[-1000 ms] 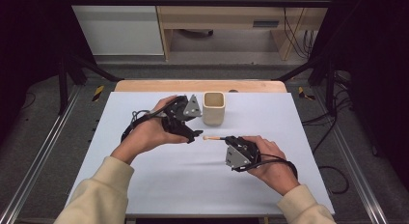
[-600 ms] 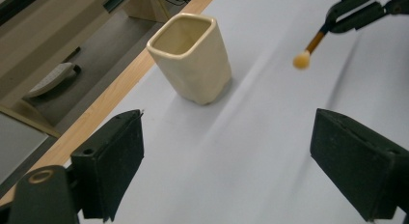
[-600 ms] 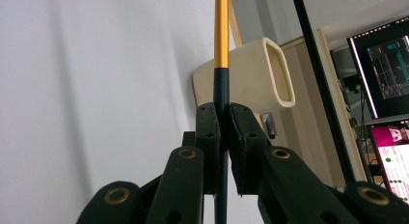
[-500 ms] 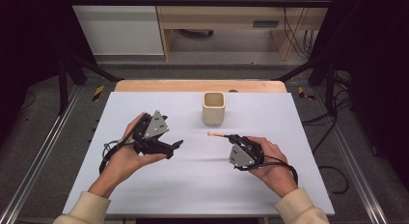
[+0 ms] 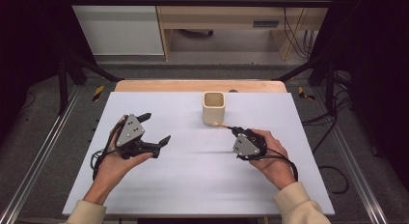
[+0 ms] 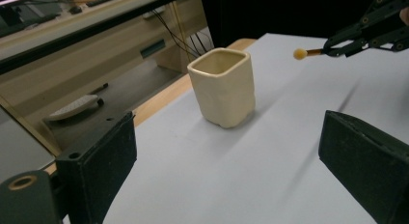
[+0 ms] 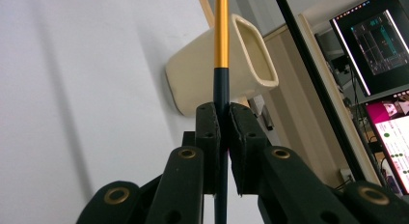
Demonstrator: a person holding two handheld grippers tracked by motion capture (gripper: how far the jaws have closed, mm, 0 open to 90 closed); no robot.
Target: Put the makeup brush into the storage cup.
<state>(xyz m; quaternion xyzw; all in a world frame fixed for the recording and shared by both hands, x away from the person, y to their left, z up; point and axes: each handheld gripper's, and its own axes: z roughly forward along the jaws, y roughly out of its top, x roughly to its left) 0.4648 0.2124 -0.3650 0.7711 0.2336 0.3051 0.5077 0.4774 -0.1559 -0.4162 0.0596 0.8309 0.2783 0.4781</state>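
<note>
Since a second ago the left gripper [image 5: 155,128] has drawn back from the cup toward the near-left part of the white table [image 5: 159,185], and its jaws have just been opening; they now stand wide apart with nothing between them. That hand looks done with its part, leaving the work to the other side. Farther right, the right gripper [image 5: 230,130] has edged a little toward the cup and is clamped tight on a thin stick [image 7: 221,50], dark at the jaws, gold farther out, with a small rounded tip [image 6: 300,53]. Beyond it, the cream cup [image 5: 213,107] stands upright near the table's far edge; the tip hangs just beside it, so dropping the stick in seems next.
</note>
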